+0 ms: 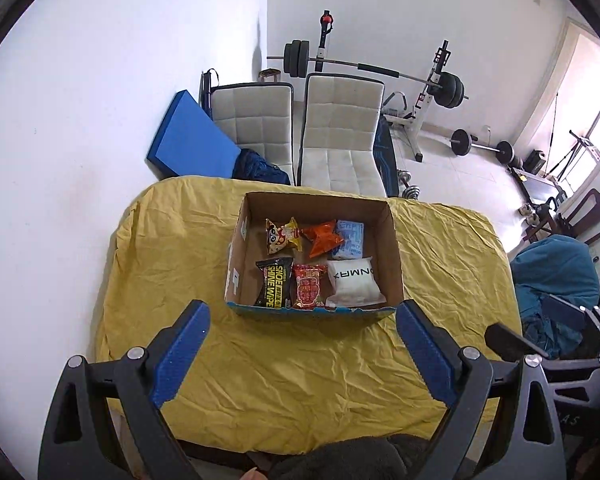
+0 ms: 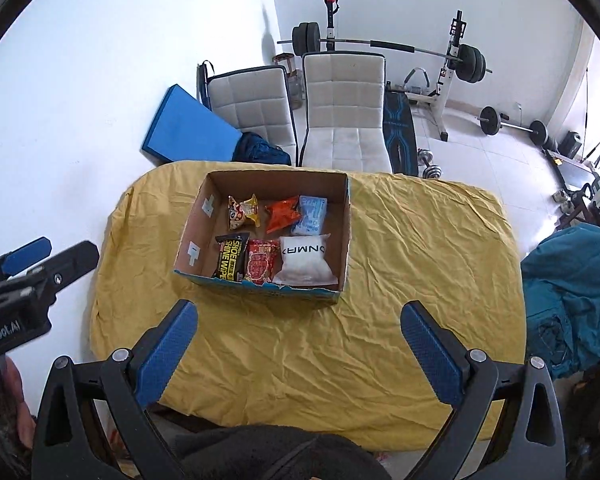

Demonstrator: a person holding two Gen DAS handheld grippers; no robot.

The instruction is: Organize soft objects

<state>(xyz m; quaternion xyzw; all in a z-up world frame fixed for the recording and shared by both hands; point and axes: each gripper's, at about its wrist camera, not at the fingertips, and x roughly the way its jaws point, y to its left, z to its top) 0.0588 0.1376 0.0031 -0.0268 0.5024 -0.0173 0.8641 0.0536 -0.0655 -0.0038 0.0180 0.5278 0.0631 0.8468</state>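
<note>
An open cardboard box [image 1: 394,248] [image 2: 346,224] stands on the yellow-covered table [image 1: 300,368] [image 2: 420,248]. Inside lie several soft packets: a white pack [image 1: 354,284] [image 2: 306,262], a red packet [image 1: 309,286] [image 2: 262,266], a black shoe-wipes pack [image 1: 273,282] [image 2: 231,256], a pale blue pack [image 1: 349,239] [image 2: 311,215], an orange packet [image 1: 322,237] [image 2: 282,213] and a yellow cartoon packet [image 1: 282,234] [image 2: 242,210]. My left gripper [image 1: 302,322] is open and empty, high above the table in front of the box. My right gripper [image 2: 298,322] is open and empty too, at a similar height.
Two pale padded chairs [image 1: 340,132] [image 2: 344,112] stand behind the table, with a blue mat [image 1: 190,136] against the wall. A barbell rack [image 1: 432,88] and dumbbells sit on the floor behind. A teal cloth heap [image 2: 572,292] lies at the right.
</note>
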